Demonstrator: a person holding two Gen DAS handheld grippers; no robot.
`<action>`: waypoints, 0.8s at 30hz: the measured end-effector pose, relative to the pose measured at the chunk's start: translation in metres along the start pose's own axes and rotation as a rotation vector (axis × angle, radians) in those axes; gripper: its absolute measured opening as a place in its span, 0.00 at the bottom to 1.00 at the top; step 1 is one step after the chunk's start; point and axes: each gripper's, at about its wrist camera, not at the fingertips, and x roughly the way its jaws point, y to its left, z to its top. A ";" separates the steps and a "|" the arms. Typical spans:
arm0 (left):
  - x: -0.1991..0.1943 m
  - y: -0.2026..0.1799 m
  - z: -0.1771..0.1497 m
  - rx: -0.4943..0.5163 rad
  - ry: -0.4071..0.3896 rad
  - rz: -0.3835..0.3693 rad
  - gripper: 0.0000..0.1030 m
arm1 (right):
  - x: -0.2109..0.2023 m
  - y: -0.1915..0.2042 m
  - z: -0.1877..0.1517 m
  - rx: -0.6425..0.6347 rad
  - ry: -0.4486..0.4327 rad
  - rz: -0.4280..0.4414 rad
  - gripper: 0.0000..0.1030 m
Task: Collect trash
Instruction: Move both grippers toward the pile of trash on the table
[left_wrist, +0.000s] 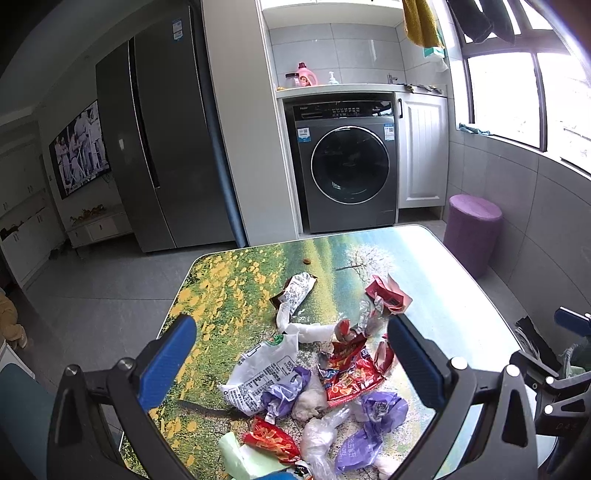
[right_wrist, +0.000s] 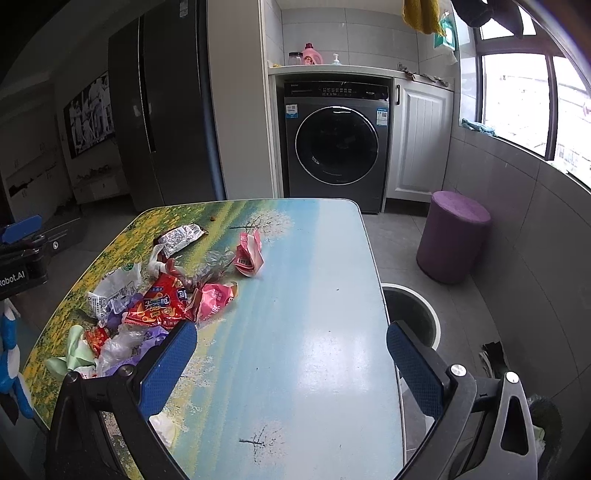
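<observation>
The trash pile (left_wrist: 317, 369) lay on the surface (left_wrist: 443, 295), a table printed with a flower-meadow scene. The left gripper (left_wrist: 291, 354) hung over the pile with its jaws wide open and empty; most of the wrappers sat between and below the two blue pads. The right gripper (right_wrist: 291, 363) hung over the bare blue part of the surface (right_wrist: 314, 295), jaws also wide open and empty, with the trash pile (right_wrist: 155, 302) to the left of its left pad.

Relative to the pile, one red-and-white wrapper (right_wrist: 249, 254) lay slightly apart on the side toward the washing machine (right_wrist: 336, 144), and one brown-edged printed wrapper (right_wrist: 181, 234) lay at the far edge.

Only the right wrist view showed the trash bin (right_wrist: 412, 314), standing on the floor just beside the surface's right edge. Only the left wrist view showed the near end of the pile: one white printed bag (left_wrist: 264, 369), two purple bags (left_wrist: 373, 421) and one red snack wrapper (left_wrist: 271, 441). Both views showed one purple stool (right_wrist: 454, 236) and one washing machine. One small brown crumb (left_wrist: 306, 261) lay beyond the pile. The exact wrapper count could not be told.
</observation>
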 end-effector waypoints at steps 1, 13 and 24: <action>-0.003 0.001 0.000 0.000 0.001 0.004 1.00 | -0.002 0.001 0.001 -0.003 -0.003 0.003 1.00; -0.027 0.019 -0.014 -0.025 0.031 0.013 1.00 | -0.017 0.022 -0.003 -0.022 -0.013 0.037 1.00; -0.048 0.046 -0.031 -0.093 0.050 0.033 1.00 | -0.042 0.042 -0.010 -0.063 -0.050 0.053 1.00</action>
